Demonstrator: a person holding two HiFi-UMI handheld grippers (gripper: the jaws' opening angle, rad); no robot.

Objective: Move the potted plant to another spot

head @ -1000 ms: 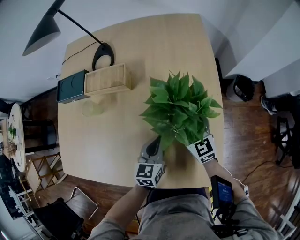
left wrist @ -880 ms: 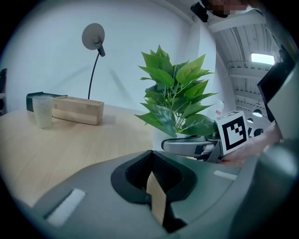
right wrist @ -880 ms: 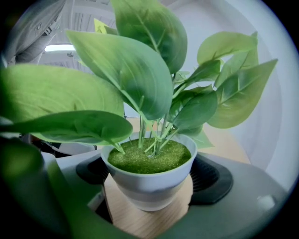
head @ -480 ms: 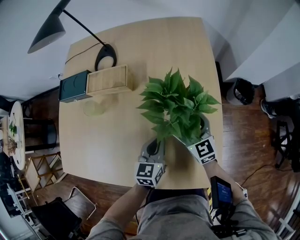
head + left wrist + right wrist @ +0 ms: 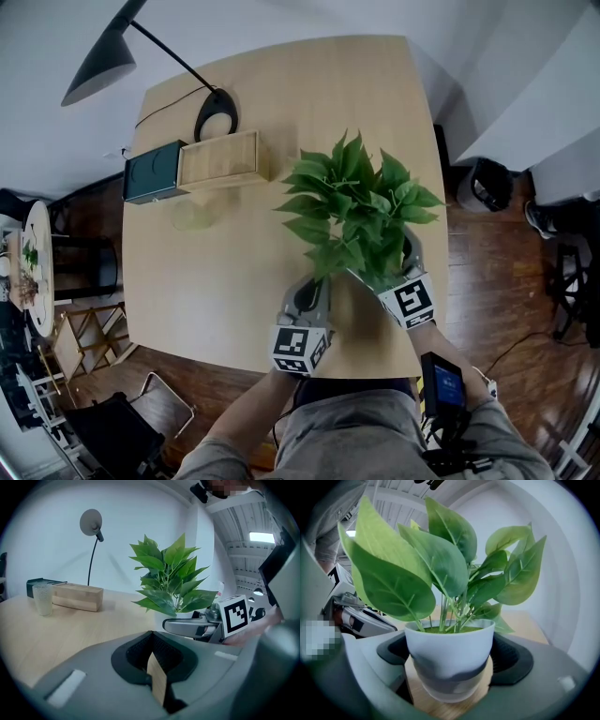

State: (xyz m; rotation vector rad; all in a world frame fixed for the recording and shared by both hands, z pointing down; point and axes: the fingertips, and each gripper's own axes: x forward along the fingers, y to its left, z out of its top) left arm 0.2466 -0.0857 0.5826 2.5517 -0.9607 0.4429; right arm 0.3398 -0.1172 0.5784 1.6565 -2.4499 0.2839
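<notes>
The potted plant (image 5: 356, 211) has broad green leaves and a white pot (image 5: 450, 658). It stands near the right front of the wooden table (image 5: 206, 281). My right gripper (image 5: 398, 267) is shut on the pot, one wide jaw on each side of it. In the head view the leaves hide the pot. My left gripper (image 5: 312, 286) rests just left of the plant, shut and empty, with only a sliver of table showing between its jaws. From the left gripper view I see the plant (image 5: 168, 581) and the right gripper (image 5: 197, 625) under it.
At the table's far left stand a wooden box (image 5: 223, 159), a dark box (image 5: 155, 172) and a clear glass (image 5: 192, 217). A black lamp (image 5: 103, 61) rises from its base (image 5: 216, 114). A dark bin (image 5: 487, 183) sits on the floor at the right.
The plant's leaves have swayed slightly to the left. Both grippers stay about where they were, the right one still around the pot.
</notes>
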